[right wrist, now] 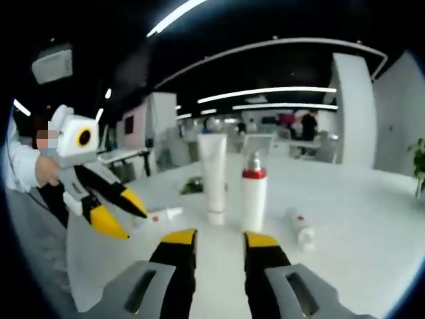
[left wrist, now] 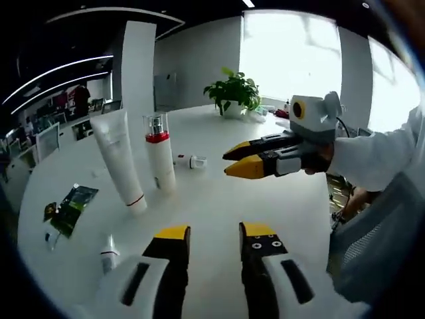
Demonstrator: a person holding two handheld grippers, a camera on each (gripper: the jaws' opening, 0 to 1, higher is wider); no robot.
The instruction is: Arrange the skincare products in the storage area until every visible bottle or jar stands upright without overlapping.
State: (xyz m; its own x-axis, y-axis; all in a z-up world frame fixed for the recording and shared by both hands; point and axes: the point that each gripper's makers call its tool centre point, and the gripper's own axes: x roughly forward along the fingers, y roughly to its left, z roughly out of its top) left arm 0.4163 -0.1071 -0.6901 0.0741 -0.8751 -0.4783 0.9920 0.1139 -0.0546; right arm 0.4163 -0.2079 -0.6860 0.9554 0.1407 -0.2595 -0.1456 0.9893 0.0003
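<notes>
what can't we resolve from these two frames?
- Labels on white tube and red-collared bottle: too small, blurred in both views.
- Small lying tube, left gripper view: partly behind the left gripper.
- Green sachet: print unreadable.
- Small bottle, right gripper view: blurred.

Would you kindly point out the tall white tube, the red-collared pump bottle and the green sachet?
tall white tube (left wrist: 119, 159), left gripper view, mid-body.
red-collared pump bottle (left wrist: 160, 159), left gripper view, white body.
green sachet (left wrist: 72, 207), left gripper view, centre.
</notes>
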